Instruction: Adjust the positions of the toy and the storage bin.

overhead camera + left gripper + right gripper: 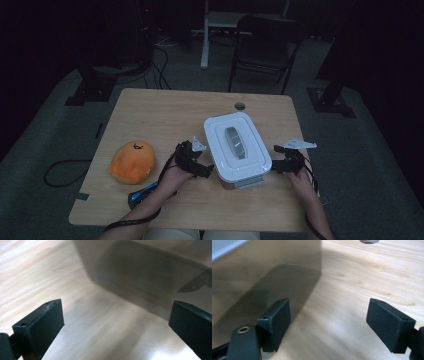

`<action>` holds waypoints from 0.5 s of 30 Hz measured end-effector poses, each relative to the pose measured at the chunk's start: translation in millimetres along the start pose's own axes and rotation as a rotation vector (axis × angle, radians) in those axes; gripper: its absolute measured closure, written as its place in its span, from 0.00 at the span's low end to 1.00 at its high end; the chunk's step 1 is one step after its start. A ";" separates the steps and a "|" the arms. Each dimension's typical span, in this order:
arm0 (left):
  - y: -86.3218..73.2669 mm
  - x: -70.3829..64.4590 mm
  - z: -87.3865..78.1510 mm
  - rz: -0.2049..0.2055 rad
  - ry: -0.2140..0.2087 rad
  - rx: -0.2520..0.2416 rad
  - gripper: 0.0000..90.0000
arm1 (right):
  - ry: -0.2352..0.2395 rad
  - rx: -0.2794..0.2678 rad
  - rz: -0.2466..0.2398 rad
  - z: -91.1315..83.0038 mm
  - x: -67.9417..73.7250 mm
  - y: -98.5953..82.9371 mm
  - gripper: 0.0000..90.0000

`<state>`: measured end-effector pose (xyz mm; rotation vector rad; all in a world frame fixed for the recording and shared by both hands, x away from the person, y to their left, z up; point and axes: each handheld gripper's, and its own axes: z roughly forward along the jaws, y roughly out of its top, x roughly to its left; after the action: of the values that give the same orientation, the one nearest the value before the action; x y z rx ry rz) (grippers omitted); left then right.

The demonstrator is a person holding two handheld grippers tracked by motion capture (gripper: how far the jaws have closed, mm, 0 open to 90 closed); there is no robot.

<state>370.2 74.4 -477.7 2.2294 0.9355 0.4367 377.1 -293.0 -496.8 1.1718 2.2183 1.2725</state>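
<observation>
— Where's the white box (236,148)?
— Near the front middle of the surface (165,115), lid on, between both grippers.
— Left gripper (204,169)?
— Fingers wide apart, holding nothing, just beside the box.
— Right gripper (276,165)?
— Same, gaping and empty; possibly touching the box, too blurred to tell.
</observation>
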 end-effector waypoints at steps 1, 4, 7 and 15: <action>1.2 3.4 1.0 -0.005 0.003 0.003 0.01 | -0.005 0.006 0.001 3.6 -2.8 2.2 0.21; 4.7 11.5 5.7 -0.012 0.018 0.014 0.01 | -0.014 0.025 0.004 15.2 -8.4 10.0 0.20; 8.8 16.4 8.8 -0.017 0.017 0.021 0.01 | -0.016 0.028 0.012 26.4 -12.4 19.2 0.19; 19.8 17.1 10.0 0.004 0.023 0.025 0.01 | -0.007 0.009 0.033 44.6 -22.8 40.8 0.19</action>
<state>397.1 72.0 -470.4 2.2531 0.9538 0.4561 438.8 -275.2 -490.0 1.2188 2.2113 1.2701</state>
